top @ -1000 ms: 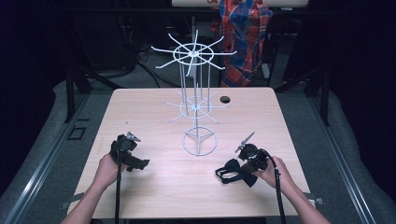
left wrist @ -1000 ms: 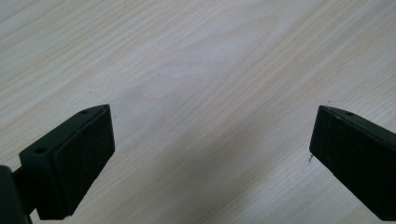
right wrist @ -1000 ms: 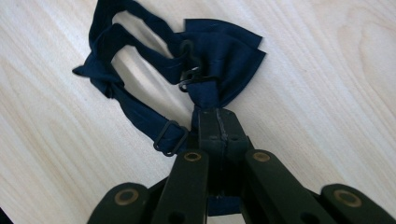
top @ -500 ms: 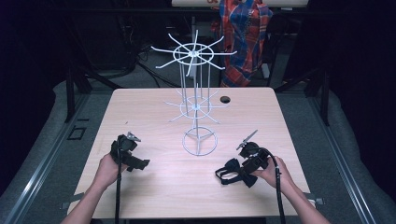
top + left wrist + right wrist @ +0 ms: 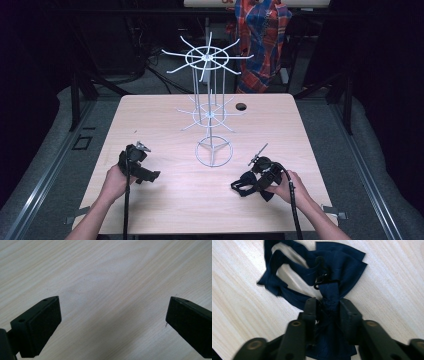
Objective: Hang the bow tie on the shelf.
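A navy bow tie [image 5: 342, 265] lies on the pale wooden table [image 5: 165, 200] near the front right, also seen from above as the bow tie [image 5: 243, 188]. My right gripper [image 5: 329, 306] has its jaws on either side of the tie's centre knot and pressing on it; they have just been closing. From above, the right gripper [image 5: 251, 184] points left, low over the table. My left gripper [image 5: 113, 312] is open wide over bare wood with nothing between its jaws. From above, the left gripper [image 5: 150, 175] sits at the front left.
A tall white wire rack [image 5: 214, 150] with spoked tiers stands mid-table between the two hands. A small dark hole [image 5: 241, 106] is in the tabletop behind it. A person in a plaid shirt [image 5: 262, 30] stands beyond the far edge.
The right hand has shifted only slightly at the bow tie. The left hand has stayed where it was.
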### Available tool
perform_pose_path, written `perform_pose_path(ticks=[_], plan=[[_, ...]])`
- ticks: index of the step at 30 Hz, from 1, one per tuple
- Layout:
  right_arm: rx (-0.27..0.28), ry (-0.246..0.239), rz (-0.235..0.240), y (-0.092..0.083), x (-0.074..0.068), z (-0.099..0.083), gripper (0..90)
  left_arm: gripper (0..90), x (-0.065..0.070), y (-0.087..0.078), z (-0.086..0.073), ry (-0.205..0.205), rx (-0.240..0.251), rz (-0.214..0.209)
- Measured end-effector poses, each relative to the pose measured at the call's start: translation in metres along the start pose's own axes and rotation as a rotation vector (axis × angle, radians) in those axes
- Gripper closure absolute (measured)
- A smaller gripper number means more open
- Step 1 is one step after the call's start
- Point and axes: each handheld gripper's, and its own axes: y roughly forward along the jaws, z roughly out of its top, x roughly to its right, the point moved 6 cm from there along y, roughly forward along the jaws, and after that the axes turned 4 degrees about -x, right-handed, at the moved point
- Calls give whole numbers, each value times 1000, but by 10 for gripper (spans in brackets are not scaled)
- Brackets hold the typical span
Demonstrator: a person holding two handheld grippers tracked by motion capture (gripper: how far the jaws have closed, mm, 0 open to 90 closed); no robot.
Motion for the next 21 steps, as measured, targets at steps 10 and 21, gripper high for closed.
perform_pose_path(ticks=[10, 21], plan=[[13, 29, 6, -5, 4, -1, 725, 1, 0, 0, 0, 1, 1, 6], [173, 97, 37, -30, 12, 3, 723, 1, 1, 1, 0, 0, -2, 6]])
